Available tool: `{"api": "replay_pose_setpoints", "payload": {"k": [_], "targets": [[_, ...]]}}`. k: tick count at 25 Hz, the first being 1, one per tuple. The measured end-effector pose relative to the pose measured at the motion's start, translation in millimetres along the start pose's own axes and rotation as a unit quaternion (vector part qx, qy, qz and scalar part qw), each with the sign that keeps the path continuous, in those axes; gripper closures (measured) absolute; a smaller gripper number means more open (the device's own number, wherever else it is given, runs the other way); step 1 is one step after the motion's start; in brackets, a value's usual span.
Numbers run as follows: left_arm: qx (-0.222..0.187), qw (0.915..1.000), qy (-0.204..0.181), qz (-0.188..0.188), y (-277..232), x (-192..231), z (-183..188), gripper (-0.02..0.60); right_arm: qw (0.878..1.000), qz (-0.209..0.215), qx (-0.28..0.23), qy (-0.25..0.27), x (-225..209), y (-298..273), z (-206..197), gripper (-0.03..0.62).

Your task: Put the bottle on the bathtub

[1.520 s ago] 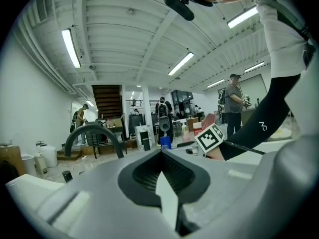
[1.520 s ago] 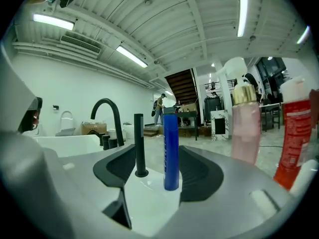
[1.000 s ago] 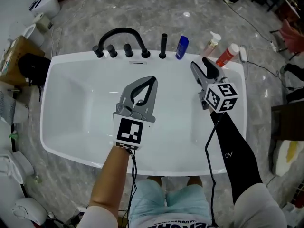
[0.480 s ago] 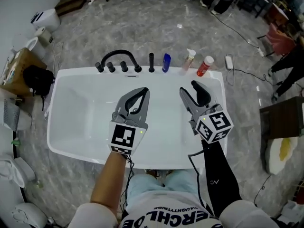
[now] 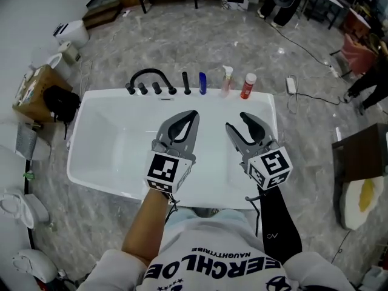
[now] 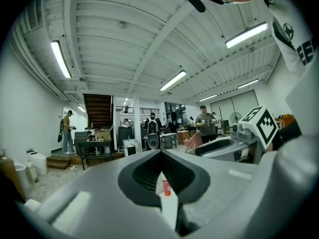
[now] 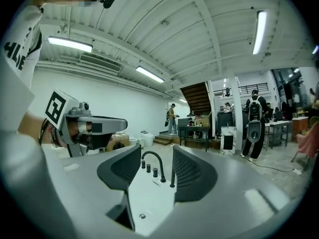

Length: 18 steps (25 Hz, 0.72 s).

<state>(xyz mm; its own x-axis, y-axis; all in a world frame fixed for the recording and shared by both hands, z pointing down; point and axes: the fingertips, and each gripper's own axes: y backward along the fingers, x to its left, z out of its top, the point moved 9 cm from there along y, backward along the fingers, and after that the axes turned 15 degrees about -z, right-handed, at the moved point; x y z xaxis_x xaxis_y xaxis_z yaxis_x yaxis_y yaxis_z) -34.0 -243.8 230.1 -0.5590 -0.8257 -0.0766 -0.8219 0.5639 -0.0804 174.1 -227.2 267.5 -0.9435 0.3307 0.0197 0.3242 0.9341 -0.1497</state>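
Three bottles stand upright on the far rim of the white bathtub [image 5: 91, 162]: a blue bottle [image 5: 202, 82], a clear pump bottle [image 5: 227, 80] and a red bottle [image 5: 248, 85] with a white cap. Both grippers hover over the tub's middle, well short of that rim. My left gripper [image 5: 193, 115] is shut with nothing held; through its narrow slit the left gripper view shows the red bottle [image 6: 166, 188]. My right gripper [image 5: 237, 120] is open and empty. Between its jaws the right gripper [image 7: 156, 156] view shows the tub floor and the black faucet [image 7: 154, 163].
The black faucet [image 5: 148, 77] with knobs and a black upright handle [image 5: 186, 82] sit on the far rim, left of the bottles. A cardboard box [image 5: 33, 93] and a black bag [image 5: 60, 106] lie left of the tub. A cable and power strip [image 5: 291, 85] run along the right floor. People stand far behind.
The view has pulled back and both grippers have drawn away from the far rim toward the tub's near side. The right gripper moved left, away from the red bottle. The bottles stayed put.
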Motion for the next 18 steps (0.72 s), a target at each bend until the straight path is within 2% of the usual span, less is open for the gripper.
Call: {"api": "replay_pose_setpoints", "payload": {"k": [8, 16, 18], "targets": [[-0.013, 0.9999, -0.007, 0.001, -6, -52, 18, 0.581, 0.999, -0.014, -0.030, 0.001, -32, 50, 11, 0.365], [-0.016, 0.9992, -0.030, 0.019, 11, -71, 32, 0.581, 0.999, -0.014, -0.045, 0.006, -28, 73, 12, 0.367], [-0.015, 0.9992, -0.032, 0.018, 14, -74, 33, 0.581, 0.999, -0.016, -0.048, 0.006, -26, 77, 11, 0.393]]}}
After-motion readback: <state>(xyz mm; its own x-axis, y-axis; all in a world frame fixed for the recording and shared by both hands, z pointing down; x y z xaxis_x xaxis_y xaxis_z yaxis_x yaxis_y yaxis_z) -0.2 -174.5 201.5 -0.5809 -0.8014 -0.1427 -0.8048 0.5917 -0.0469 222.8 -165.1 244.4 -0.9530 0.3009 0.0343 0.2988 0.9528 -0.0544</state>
